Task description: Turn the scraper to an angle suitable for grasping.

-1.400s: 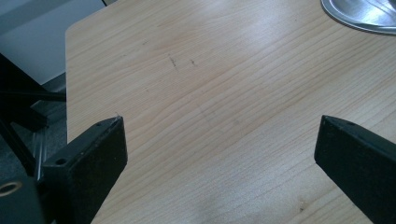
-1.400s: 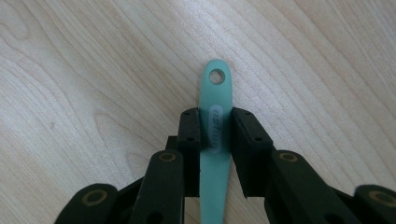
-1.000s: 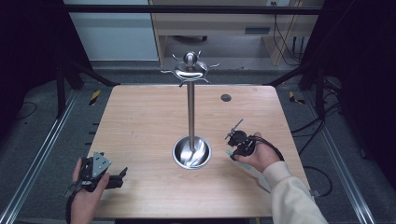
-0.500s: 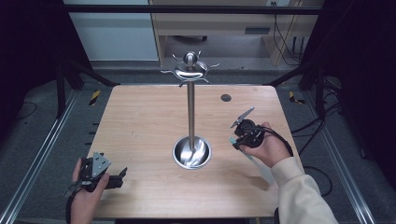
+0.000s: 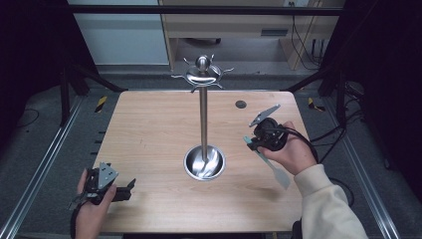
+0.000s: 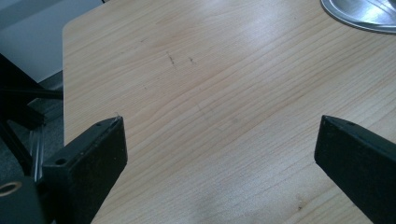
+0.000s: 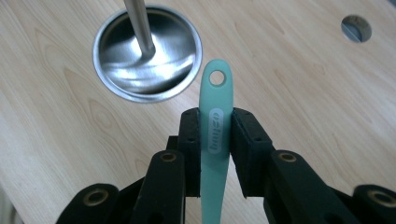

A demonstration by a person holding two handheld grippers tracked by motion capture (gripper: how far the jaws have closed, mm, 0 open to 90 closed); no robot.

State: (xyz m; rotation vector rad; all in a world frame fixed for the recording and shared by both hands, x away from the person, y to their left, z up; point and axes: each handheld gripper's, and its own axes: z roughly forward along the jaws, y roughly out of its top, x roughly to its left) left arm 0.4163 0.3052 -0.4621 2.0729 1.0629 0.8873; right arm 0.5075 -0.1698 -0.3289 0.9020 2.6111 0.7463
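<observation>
Spatula (image 7: 215, 126) is sitting clamped in the right hand-held gripper (image 7: 215, 123), held above the right half of the counter (image 5: 149, 129); the two black jaws are closing on the mint-green handle from either side, just below its hanging hole, so the holed tip is sticking out past the jaws toward the round steel base of the hanging stand (image 5: 203, 119); in the high view the pale blade end is trailing down and back beneath the person's right hand (image 5: 291, 152), and whether it is touching the wood I cannot tell; the thing is looking light, a slim plastic or silicone handle that is probably a little smooth and slippery, with a blade likely to flex, so a firm pinch on the flat faces of the handle near the hole is seeming the sensible hold, leaving the hole free if it is meant for one of the hooks at the top of the stand; a grip farther down could let the tip wobble; the left hand-held gripper (image 6: 219, 154) is resting low at the near left corner of the counter, its jaws standing wide apart with only bare wood between them; a small dark round plug (image 5: 241, 104) is lying near the far edge, well apart from everything
</observation>
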